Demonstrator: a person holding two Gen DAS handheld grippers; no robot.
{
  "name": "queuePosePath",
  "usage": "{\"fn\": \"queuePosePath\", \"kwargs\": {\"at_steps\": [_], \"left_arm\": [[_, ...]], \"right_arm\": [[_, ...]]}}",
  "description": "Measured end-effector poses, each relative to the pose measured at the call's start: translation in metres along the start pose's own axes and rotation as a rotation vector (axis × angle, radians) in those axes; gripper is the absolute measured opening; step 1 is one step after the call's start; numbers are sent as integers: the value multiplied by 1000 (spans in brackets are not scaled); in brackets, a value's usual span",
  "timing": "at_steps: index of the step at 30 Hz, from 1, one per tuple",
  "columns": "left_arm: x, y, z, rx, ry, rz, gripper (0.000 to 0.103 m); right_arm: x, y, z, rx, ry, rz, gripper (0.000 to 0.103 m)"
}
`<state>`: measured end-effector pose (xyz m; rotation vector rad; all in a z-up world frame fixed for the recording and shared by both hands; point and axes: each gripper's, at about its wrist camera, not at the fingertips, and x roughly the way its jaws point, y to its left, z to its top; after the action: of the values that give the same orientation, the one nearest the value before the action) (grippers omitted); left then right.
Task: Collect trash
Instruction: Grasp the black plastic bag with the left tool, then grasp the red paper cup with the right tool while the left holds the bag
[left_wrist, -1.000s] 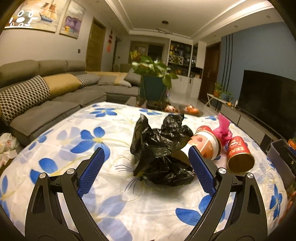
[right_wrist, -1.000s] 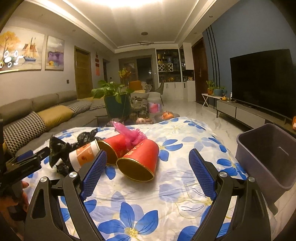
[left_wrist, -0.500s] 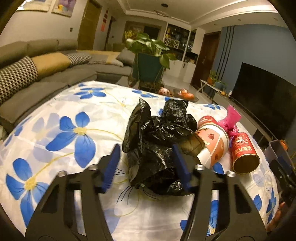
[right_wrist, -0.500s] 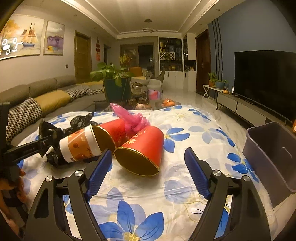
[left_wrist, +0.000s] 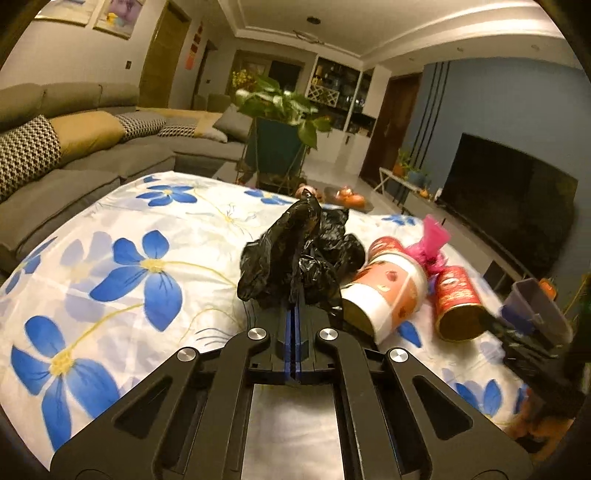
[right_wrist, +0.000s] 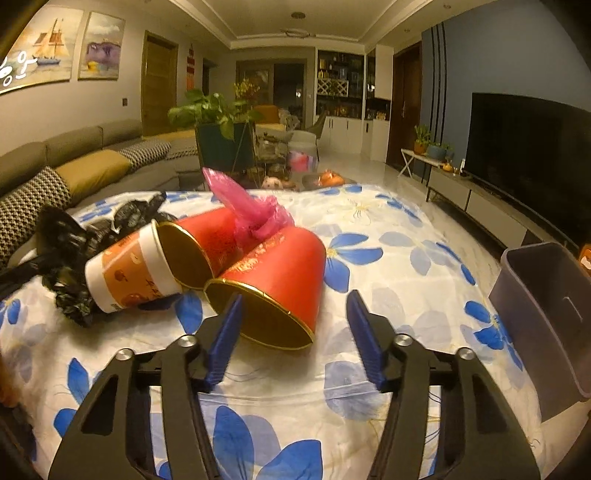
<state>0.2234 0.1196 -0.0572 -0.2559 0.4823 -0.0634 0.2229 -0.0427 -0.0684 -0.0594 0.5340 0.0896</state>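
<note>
A crumpled black plastic bag lies on the blue-flowered cloth, and my left gripper is shut on its near edge. Beside the bag lie an orange-and-white paper cup and a red paper cup, both on their sides, with a pink plastic scrap between them. In the right wrist view the black bag, the orange-and-white cup, two red cups and the pink scrap lie ahead. My right gripper is open, its fingers either side of the nearer red cup's mouth.
A dark grey plastic bin stands off the table's right edge. A grey sofa runs along the left, a potted plant stands beyond the table, and a television is on the right wall.
My left gripper has closed from wide open onto the black bag. My right gripper has moved forward to the nearer red cup and narrowed somewhat.
</note>
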Motion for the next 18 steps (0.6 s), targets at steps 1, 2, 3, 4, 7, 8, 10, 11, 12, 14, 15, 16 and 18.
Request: {"fn": "queuePosePath", "kwargs": {"at_steps": [1,2,3,4,7,8,10,11,12,14,15,16,18], "left_arm": [[-8,1,0,-7,-14,-2,0],[-14,1,0,-11,-24,0,0],[-20,2,0,-19,-37,1,0],[-26,3,-1,-28,-46,1,0],[-45,10,-2,-70,-81,7,0],[-50,11,-2,-79,-88,6,0],[-57,13,-3,-92,-99,5,0],[-60,12,-3,-89,-101,6,0],[-61,11,-4,-82,-100,7,0],[-62,9,-6,-71,-96,10,0],[-63,8,-7,-68,-93,9,0],[-63,6,-8,-68,-90,6,0],[-64,5,-8,-68,-87,2,0]], "right_arm": [[2,-1,0,3,7,2,52],[6,-2,-1,6,18,1,49],[9,-2,-1,10,26,1,48],[11,-3,0,13,33,4,48],[15,-1,0,12,43,2,47],[16,0,0,7,45,3,43],[19,4,2,-6,55,-4,39],[20,5,2,-11,61,-8,33],[22,6,2,-16,70,-15,29],[26,7,2,-18,84,-13,19],[26,6,2,-16,87,-12,18],[26,5,1,-13,88,-12,15],[23,3,0,-10,82,-12,8]]}}
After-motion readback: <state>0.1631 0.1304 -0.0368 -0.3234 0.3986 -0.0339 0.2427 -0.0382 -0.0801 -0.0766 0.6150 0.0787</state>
